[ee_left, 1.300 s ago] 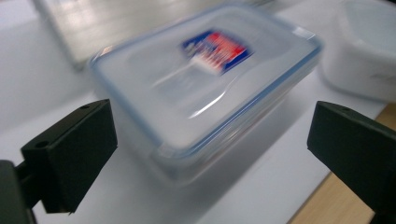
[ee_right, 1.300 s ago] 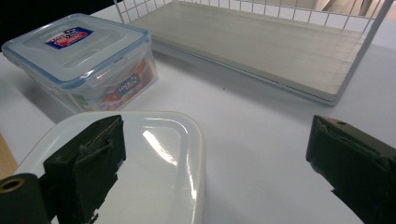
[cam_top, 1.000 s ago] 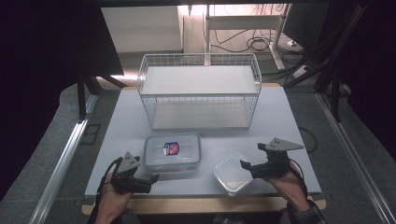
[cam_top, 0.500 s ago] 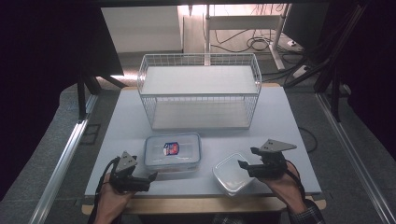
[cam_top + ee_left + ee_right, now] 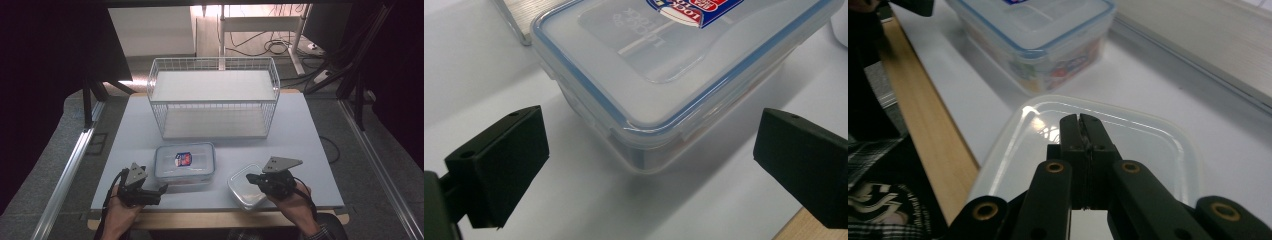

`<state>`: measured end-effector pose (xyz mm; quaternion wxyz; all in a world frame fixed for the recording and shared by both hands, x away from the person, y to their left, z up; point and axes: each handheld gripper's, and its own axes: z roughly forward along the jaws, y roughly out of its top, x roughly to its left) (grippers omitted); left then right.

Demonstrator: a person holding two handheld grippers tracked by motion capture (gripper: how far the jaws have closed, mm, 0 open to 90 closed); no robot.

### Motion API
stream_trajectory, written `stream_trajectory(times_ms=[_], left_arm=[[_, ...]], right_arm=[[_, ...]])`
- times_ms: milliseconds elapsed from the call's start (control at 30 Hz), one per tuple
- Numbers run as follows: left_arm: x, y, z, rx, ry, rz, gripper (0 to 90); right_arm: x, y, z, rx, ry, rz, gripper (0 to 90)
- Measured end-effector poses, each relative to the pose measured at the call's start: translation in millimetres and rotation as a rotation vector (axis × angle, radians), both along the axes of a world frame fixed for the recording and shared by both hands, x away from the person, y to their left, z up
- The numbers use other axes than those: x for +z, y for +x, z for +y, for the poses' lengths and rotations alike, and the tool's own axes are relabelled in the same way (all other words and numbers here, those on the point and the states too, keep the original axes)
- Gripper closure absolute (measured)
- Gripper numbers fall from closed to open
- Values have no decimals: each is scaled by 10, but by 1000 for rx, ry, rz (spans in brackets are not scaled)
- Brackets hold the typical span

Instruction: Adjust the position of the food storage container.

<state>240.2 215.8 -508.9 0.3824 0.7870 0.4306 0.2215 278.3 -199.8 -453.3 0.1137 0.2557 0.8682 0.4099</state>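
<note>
- Right hand-held gripper (image 5: 254, 178) has just been closing; jaws now pressed together, nothing between, above the small tub (image 5: 246, 191).
- Left hand-held gripper (image 5: 161, 188) gapes wide beside the lidded box (image 5: 185, 161) on the tabletop (image 5: 300, 130).

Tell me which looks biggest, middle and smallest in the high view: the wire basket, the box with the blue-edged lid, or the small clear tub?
1. wire basket
2. box with the blue-edged lid
3. small clear tub, which the right gripper partly covers

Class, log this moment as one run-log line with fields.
left claw: open, facing lidded box | right claw: just closed, empty, over clear lid | wire basket: empty
</note>
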Motion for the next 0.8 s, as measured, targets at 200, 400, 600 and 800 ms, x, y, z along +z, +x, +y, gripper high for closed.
stream_trajectory(times_ms=[200, 400, 600, 800], left_arm=[[-6, 2, 2, 7, 9, -3, 12], [-13, 4, 4, 10, 22, 0, 12], [-17, 5, -8, 7, 37, -1, 12], [-17, 5, -8, 9, 31, 0, 12]], right_arm=[[-41, -70, 181, 45, -6, 23, 895], [-68, -199, 350, 144, -36, 27, 893], [-164, -248, 464, 196, -76, 47, 893], [-221, -219, 478, 181, -108, 41, 893]])
